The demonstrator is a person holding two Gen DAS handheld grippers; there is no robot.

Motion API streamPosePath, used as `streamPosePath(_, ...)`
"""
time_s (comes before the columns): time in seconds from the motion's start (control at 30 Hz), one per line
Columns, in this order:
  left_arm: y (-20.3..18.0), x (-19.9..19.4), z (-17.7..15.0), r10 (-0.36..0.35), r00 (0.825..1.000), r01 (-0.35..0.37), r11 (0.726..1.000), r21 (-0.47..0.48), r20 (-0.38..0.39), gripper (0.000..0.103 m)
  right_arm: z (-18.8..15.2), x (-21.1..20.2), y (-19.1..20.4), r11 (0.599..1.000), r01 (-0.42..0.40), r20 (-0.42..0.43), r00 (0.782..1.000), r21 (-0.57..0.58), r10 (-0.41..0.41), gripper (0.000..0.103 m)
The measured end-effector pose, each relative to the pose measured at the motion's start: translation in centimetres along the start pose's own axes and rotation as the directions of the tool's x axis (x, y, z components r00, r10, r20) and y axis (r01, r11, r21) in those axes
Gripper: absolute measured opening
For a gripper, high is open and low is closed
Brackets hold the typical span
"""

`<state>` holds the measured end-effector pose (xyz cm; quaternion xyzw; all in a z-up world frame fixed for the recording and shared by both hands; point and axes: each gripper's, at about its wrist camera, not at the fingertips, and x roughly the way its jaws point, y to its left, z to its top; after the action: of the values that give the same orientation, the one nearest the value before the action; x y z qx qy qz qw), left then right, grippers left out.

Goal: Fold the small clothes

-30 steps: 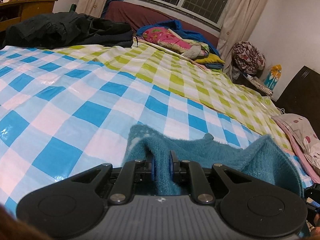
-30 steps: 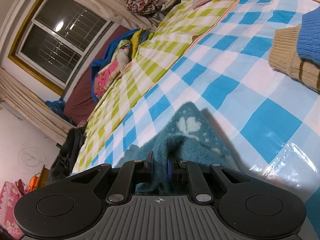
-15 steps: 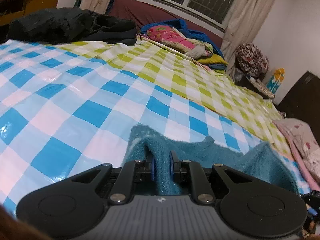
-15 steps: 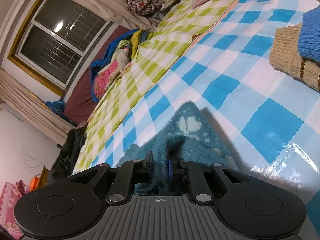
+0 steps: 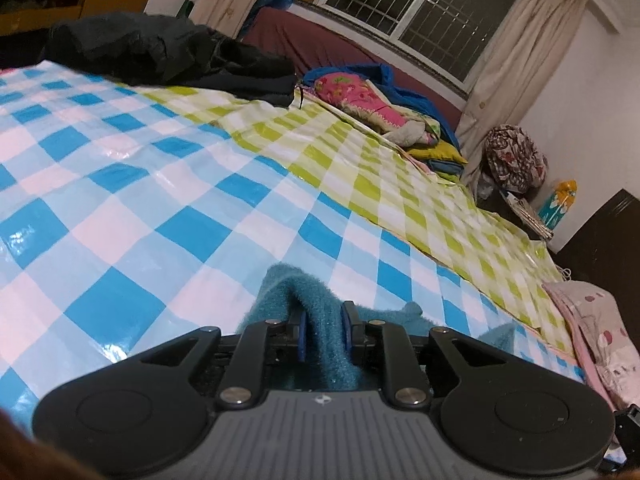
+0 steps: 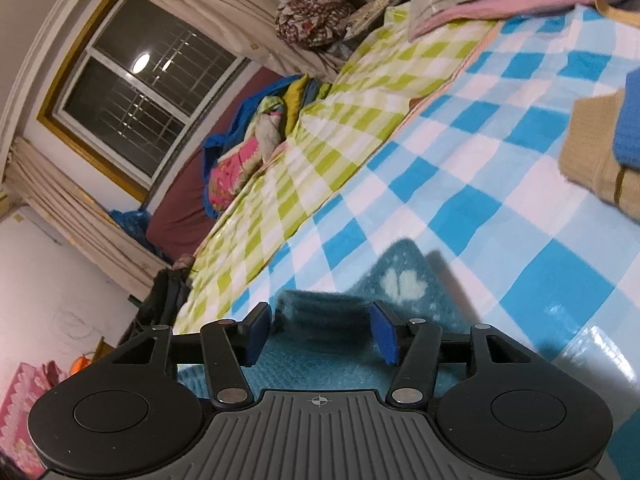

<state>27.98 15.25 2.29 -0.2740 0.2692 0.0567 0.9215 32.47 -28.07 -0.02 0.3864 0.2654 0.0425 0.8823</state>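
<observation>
Left wrist view: your left gripper [image 5: 324,334] pinches a fold of the fuzzy teal garment [image 5: 316,312]; its jaws have just been easing apart a little, but the pads press the cloth.
Right wrist view: your right gripper [image 6: 320,334] has just been opening; its jaws stand spread, with the cloth between them but loose.
Where it is: the garment lies on the blue checked sheet [image 5: 120,220], right in front of you.
Done: one fold looks laid down and let go on the right.
Left to do: free the left side, then maybe fold again.
Nearby: a folded tan and blue pile [image 6: 604,152].
</observation>
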Motion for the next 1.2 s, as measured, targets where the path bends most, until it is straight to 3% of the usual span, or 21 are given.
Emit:
streamPosePath(0.33,1.0,0.3,0.6,0.002,1.000,-0.005,0.994,-0.110,-0.028,0.029,-0.3,-0.8,1.1,0.974,0.076,0.055,0.996,-0.213,-0.066,0.056)
streamPosePath(0.47,0.3,0.1,0.5,0.020,1.000,-0.021,0.998,-0.064,-0.019,0.030,0.0,-1.1,1.2,0.971,0.073,0.058,0.996,-0.228,-0.061,0.056)
streamPosePath(0.63,1.3,0.1,0.8,-0.001,1.000,-0.001,0.990,-0.142,-0.017,0.037,-0.2,-1.3,1.4,0.961,0.070,0.057,0.997,-0.266,-0.057,0.056)
streamPosePath(0.7,0.5,-0.5,1.0,0.064,0.997,-0.061,0.995,-0.074,0.040,0.044,-0.5,-0.9,1.7,0.949,0.070,0.046,0.997,-0.307,-0.059,0.056)
streamPosePath(0.8,-1.0,-1.7,1.1,0.146,0.974,-0.159,0.985,0.064,0.172,0.057,-0.8,-0.9,2.0,0.934,0.076,0.054,0.997,-0.349,-0.061,0.056)
streamPosePath(0.87,-1.5,-2.2,1.1,0.162,0.965,-0.187,0.976,0.110,0.206,0.057,-0.8,-1.0,1.8,0.937,0.079,0.064,0.996,-0.342,-0.060,0.057)
streamPosePath(1.0,-2.7,-3.1,0.1,0.127,0.969,-0.174,0.959,0.223,0.212,0.059,-0.7,-1.8,1.1,0.946,0.068,0.089,0.995,-0.317,-0.042,0.057)
streamPosePath(1.13,-4.3,-3.3,-2.3,0.085,0.978,-0.150,0.921,0.360,0.188,0.062,-0.8,-2.2,1.2,0.930,0.081,0.105,0.993,-0.358,-0.046,0.057)
streamPosePath(1.2,-4.8,-3.0,-3.1,0.079,0.983,-0.141,0.905,0.401,0.166,0.063,-0.5,-2.6,0.9,0.941,0.070,0.119,0.992,-0.331,-0.032,0.057)
